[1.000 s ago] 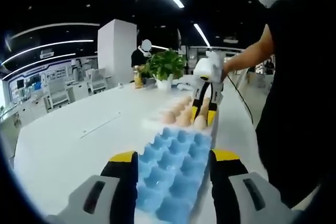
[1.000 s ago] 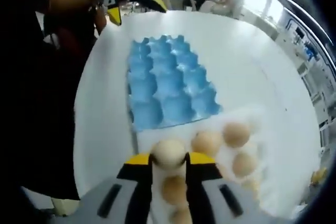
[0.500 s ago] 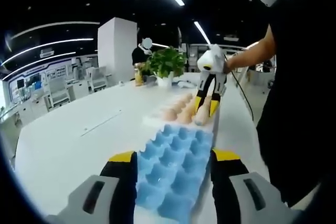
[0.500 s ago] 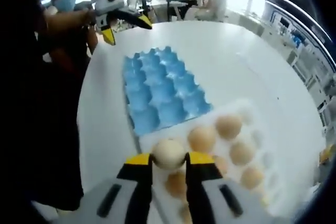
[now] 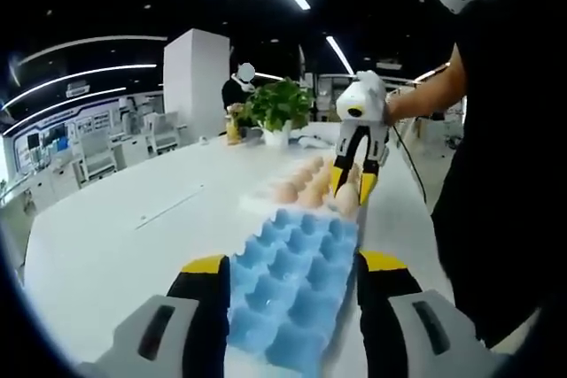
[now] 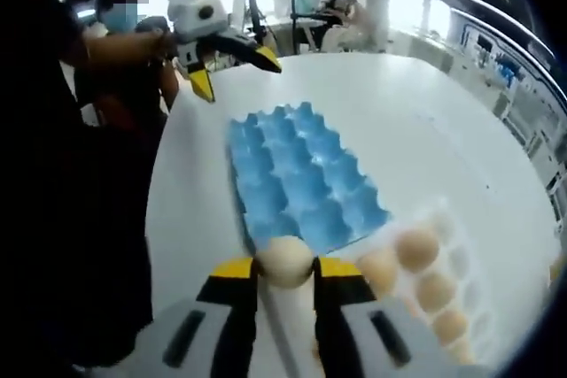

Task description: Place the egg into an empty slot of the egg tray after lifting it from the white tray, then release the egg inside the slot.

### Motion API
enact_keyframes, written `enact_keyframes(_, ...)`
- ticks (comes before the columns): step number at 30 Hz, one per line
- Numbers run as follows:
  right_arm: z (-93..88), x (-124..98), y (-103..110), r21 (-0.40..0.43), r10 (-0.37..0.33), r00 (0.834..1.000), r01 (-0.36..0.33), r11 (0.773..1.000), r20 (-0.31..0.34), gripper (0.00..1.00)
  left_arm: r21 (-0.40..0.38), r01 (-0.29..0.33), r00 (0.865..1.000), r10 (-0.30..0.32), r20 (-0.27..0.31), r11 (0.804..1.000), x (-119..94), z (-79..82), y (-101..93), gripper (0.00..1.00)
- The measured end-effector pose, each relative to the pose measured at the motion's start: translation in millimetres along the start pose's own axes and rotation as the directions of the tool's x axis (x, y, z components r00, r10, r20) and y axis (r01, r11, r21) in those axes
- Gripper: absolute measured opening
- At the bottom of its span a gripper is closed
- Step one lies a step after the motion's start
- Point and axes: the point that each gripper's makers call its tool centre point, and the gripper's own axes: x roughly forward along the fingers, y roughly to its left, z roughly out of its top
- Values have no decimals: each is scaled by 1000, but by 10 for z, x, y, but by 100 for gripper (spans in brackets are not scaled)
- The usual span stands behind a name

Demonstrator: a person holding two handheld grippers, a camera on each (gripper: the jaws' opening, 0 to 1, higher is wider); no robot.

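Right gripper (image 6: 285,265) pinching a pale egg (image 6: 285,260) between its yellow-tipped jaws, held in the air above the near edge of the blue egg tray (image 6: 301,179). Blue egg tray lying flat on a white round table (image 6: 425,139), every visible slot empty. Just beside it, to the right in the right gripper view, the white tray (image 6: 461,258) with several brown eggs (image 6: 416,248) sitting in its cups. Left gripper (image 5: 291,265) spread wide, holding nothing, hovering over the opposite end of the blue egg tray (image 5: 292,276), jaws flanking its two long edges. Seen from the left gripper view: right gripper (image 5: 350,192) gripped by a person's hand (image 5: 394,111), egg between its tips, above the seam where the two trays meet. Potted green plant (image 5: 279,112) and a white pillar (image 5: 197,86) farther back.
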Motion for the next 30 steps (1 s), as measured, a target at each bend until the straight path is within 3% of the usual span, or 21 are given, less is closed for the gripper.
enact_keyframes(9,162,121,93,-9,27,999,-27,1000,38,24,-21,-21,1000,21,14,1000,-25,4,39,68)
enact_keyframes(30,559,397,281,-31,76,989,-73,997,123,24,-16,-10,1000,10,12,1000,-75,1,20,63)
